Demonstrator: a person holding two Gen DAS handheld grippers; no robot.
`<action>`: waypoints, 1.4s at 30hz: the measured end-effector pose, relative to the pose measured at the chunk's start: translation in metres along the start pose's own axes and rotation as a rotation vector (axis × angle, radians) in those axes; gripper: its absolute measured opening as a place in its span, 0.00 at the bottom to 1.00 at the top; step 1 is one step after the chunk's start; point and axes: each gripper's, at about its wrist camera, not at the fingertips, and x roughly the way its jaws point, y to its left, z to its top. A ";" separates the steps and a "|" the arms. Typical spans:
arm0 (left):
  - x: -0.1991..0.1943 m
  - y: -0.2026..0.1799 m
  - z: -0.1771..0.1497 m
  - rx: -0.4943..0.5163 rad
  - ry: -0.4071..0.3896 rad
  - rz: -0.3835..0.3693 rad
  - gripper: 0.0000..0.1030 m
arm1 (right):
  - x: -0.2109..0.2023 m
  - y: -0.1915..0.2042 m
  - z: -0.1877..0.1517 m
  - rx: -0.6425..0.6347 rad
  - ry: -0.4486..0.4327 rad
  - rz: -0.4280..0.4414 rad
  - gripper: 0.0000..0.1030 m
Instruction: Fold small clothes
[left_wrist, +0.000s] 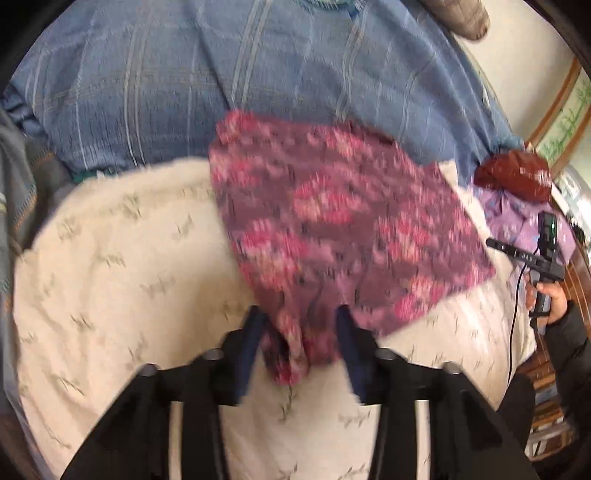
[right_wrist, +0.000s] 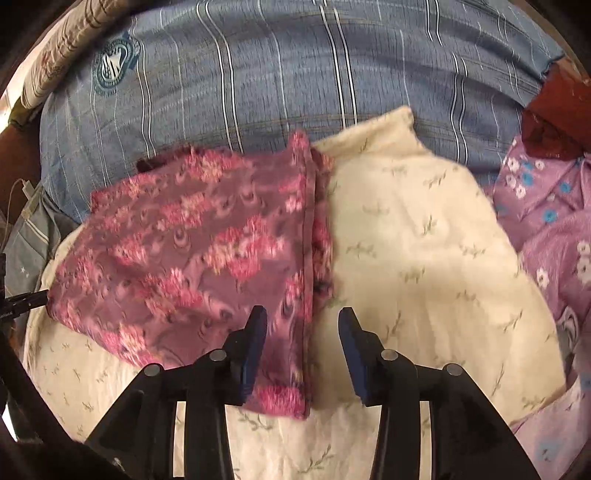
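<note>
left gripper (left_wrist: 299, 314): jaws sit partway apart with a bunched corner of the pink floral garment (left_wrist: 343, 229) drooping between them. The pads don't look like they're pinching it, so I'd call that loose, not a grip.
right gripper (right_wrist: 303, 317): same deal, parted about halfway, nothing squeezed. The garment's hemmed edge runs up between the fingers, hugging the left-hand finger.
where the garment is: lying on the cream blanket (right_wrist: 424, 240), far end lapping onto the blue striped cover (right_wrist: 295, 66).
which way it lies: from the left claw it fans out ahead and to the right; from the right claw the bulk sits ahead and to the left. So it's stretched between the two.
who's nearer: basically a tie, each claw is at its own corner.
other stuff: lilac flowered cloth (right_wrist: 554, 221) off to the right, well apart.
</note>
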 end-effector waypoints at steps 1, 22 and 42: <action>0.000 0.001 0.006 -0.007 -0.005 -0.005 0.44 | 0.002 0.000 0.011 0.006 -0.010 0.011 0.40; 0.099 -0.018 0.059 0.028 -0.007 0.098 0.34 | 0.066 0.023 0.068 -0.102 -0.003 -0.088 0.06; 0.093 -0.024 0.079 0.015 -0.063 0.056 0.34 | 0.079 0.035 0.078 -0.110 -0.006 -0.113 0.23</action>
